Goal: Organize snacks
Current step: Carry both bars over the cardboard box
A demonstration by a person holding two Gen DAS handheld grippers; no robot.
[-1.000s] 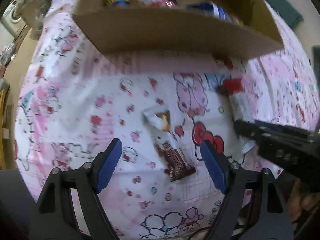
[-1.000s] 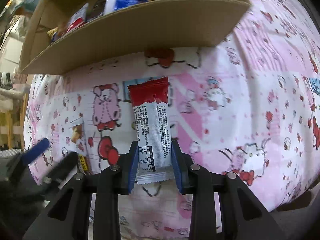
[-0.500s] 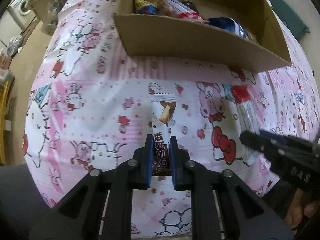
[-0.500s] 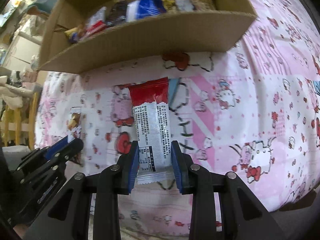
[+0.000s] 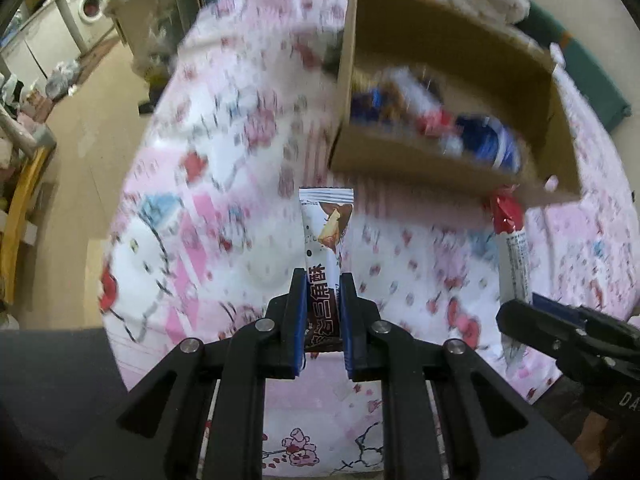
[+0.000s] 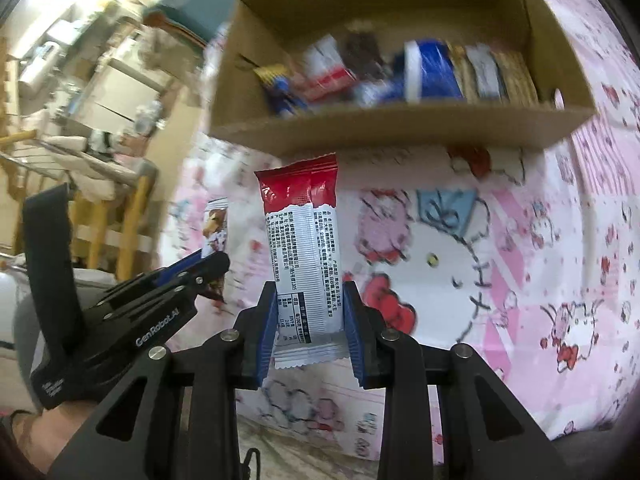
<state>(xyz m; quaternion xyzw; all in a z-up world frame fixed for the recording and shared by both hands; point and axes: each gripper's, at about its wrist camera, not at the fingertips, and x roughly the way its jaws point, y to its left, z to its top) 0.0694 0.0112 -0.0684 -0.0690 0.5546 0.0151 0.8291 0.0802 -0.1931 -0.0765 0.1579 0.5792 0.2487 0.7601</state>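
My left gripper (image 5: 322, 280) is shut on the lower end of a brown-and-white snack bar (image 5: 325, 232), held upright above the pink cartoon-print cloth (image 5: 208, 208). My right gripper (image 6: 310, 292) is shut on a red-and-white snack bar (image 6: 302, 248), also lifted off the cloth. Each bar shows in the other view too: the red-and-white bar (image 5: 510, 236) at the right, the brown-and-white bar (image 6: 216, 228) at the left. Beyond both stands an open cardboard box (image 6: 400, 128) with several wrapped snacks (image 6: 428, 72) inside, seen blurred in the left wrist view as the box (image 5: 416, 160).
The cloth-covered table ends at the left, where bare floor (image 5: 88, 120) and a washing machine (image 5: 90, 4) show. A wooden rack (image 6: 120, 216) stands left of the table. A person's hand (image 6: 36, 432) holds the left gripper's black body (image 6: 132, 320).
The left gripper closed on the brown-and-white bar and lifted it off the cloth. The right gripper rose with the red-and-white bar. Both views now look more into the box.
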